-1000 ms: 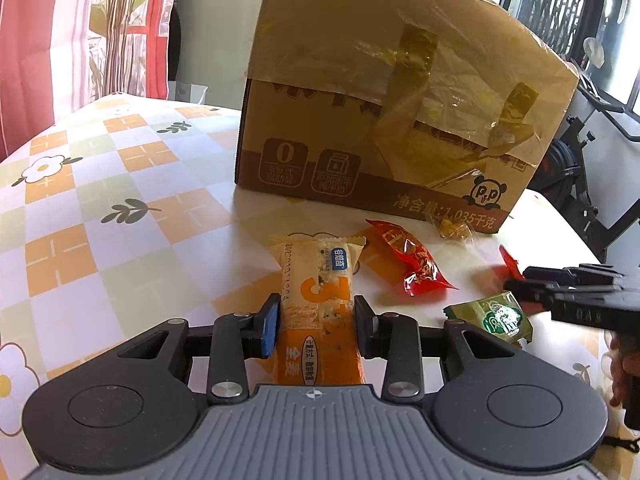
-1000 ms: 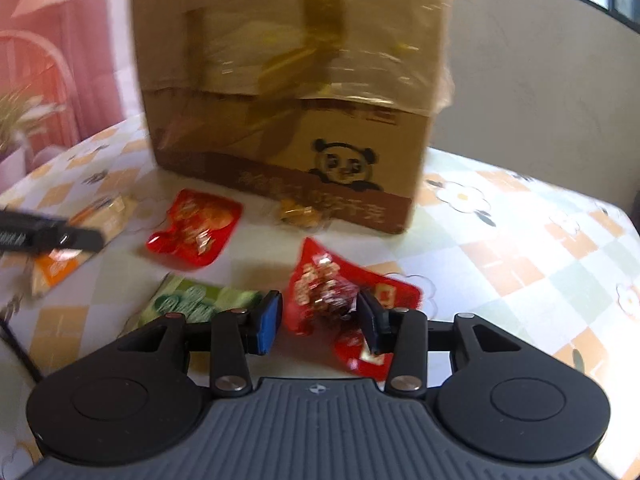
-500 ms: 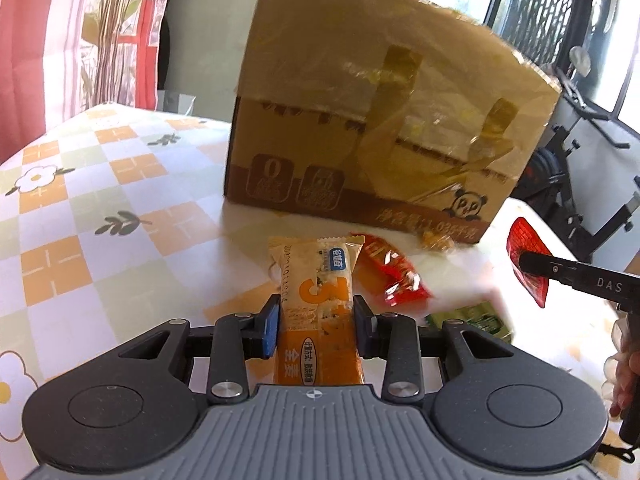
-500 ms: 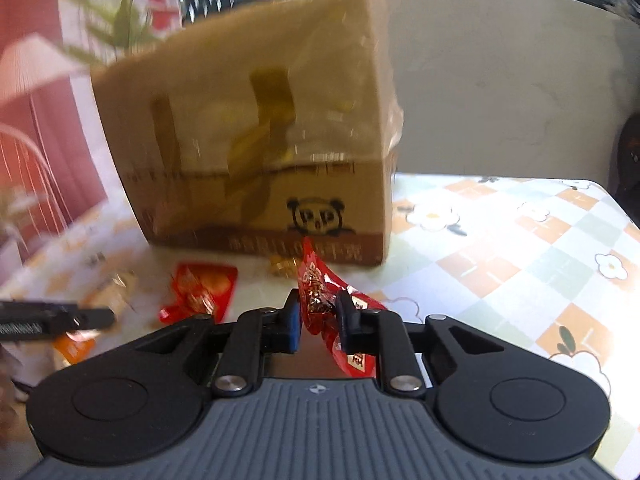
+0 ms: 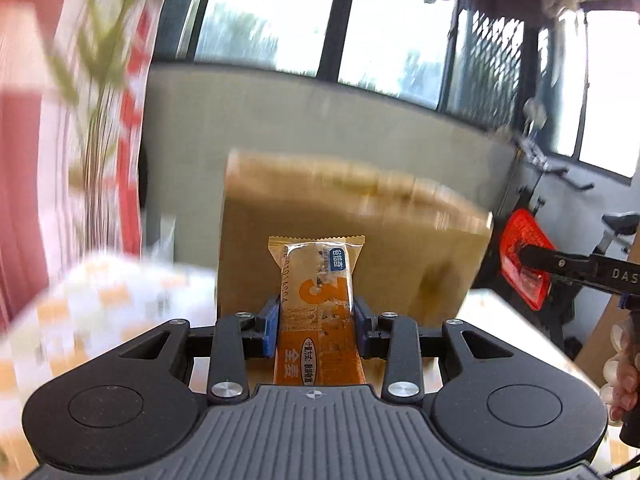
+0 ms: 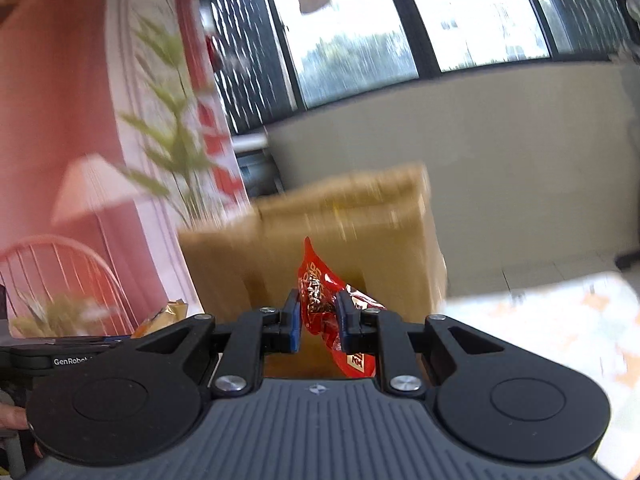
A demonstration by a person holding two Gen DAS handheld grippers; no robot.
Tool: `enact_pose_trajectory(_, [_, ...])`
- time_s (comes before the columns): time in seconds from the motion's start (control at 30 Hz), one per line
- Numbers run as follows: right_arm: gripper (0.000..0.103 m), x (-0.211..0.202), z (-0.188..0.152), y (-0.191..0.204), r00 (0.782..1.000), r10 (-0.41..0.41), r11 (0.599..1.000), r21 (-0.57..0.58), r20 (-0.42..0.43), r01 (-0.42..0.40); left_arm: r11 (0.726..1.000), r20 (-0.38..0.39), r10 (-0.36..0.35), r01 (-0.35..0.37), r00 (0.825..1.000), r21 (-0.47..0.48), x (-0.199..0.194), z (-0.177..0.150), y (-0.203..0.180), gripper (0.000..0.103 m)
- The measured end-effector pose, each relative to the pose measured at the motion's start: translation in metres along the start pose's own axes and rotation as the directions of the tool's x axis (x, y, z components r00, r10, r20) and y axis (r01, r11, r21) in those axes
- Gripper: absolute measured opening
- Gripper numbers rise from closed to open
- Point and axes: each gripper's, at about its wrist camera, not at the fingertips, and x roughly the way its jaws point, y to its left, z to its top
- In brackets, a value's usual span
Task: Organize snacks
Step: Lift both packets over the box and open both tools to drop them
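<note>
Snack bar [image 5: 317, 304], orange wrapper, clamped upright in L gripper [image 5: 316, 326], raised w/ cardboard box [image 5: 352, 236] behind. To the R, red snack pouch [image 6: 326, 304] pinched tight in R gripper [image 6: 318, 322], same box behind.

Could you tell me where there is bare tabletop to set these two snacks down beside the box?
Left of the box, the tablecloth looks bare, though blurred. Right of the box, the cloth also looks bare. What lies directly in front of the box is hidden behind both grippers.
</note>
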Motion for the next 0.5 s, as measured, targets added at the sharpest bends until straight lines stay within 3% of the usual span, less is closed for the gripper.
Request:
enact_pose_trajectory(0.23, [0.019,0.033,0.064,-0.001,0.997,0.032,0.999,-0.027,0.075,-0.030,0.998,0.094,-0.023,0.018,0.995,0.058,0.030,0.081,-0.011,0.038])
enact_pose_trajectory(0.37, [0.019,0.082,0.083,-0.012,0.999,-0.004,1.000,-0.016,0.046,0.005,0.995,0.055,-0.016,0.010,0.998,0.100,0.079,0.112,-0.021,0.038])
enact_pose_trajectory(0.5, [0.019,0.120,0.082,-0.022,0.998,-0.061,0.998,-0.031,-0.018,0.061,0.992,0.027,0.000,-0.004,1.000,0.128,0.128,0.126,-0.027,0.038])
